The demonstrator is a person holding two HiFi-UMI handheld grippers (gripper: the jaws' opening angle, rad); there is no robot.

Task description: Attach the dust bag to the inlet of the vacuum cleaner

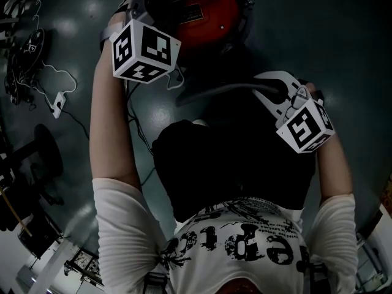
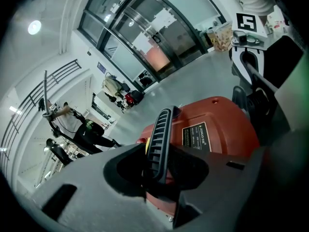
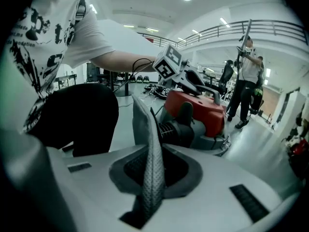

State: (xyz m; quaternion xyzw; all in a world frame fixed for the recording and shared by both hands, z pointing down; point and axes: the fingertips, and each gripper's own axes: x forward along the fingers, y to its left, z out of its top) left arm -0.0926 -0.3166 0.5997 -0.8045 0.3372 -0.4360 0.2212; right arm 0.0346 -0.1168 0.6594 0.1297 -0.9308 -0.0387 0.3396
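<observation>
The red vacuum cleaner (image 1: 202,11) (image 2: 217,124) (image 3: 198,112) stands on the grey floor in front of my knees. My left gripper (image 2: 157,178) (image 1: 160,17) is shut on its black ribbed carry handle (image 2: 161,139). My right gripper (image 3: 152,187) (image 1: 266,87) is shut on the grey fabric dust bag (image 3: 147,144) (image 1: 214,92), which shows edge-on between the jaws. The bag's edge stands just in front of the vacuum's black ribbed inlet (image 3: 174,129). I cannot tell whether they touch.
Black-trousered knees (image 1: 233,158) fill the space below the vacuum. Cables and a white adapter (image 1: 58,106) lie on the floor at left, beside a black round stand base (image 1: 46,149). People (image 3: 248,81) stand behind the vacuum. Glass doors (image 2: 145,37) are far off.
</observation>
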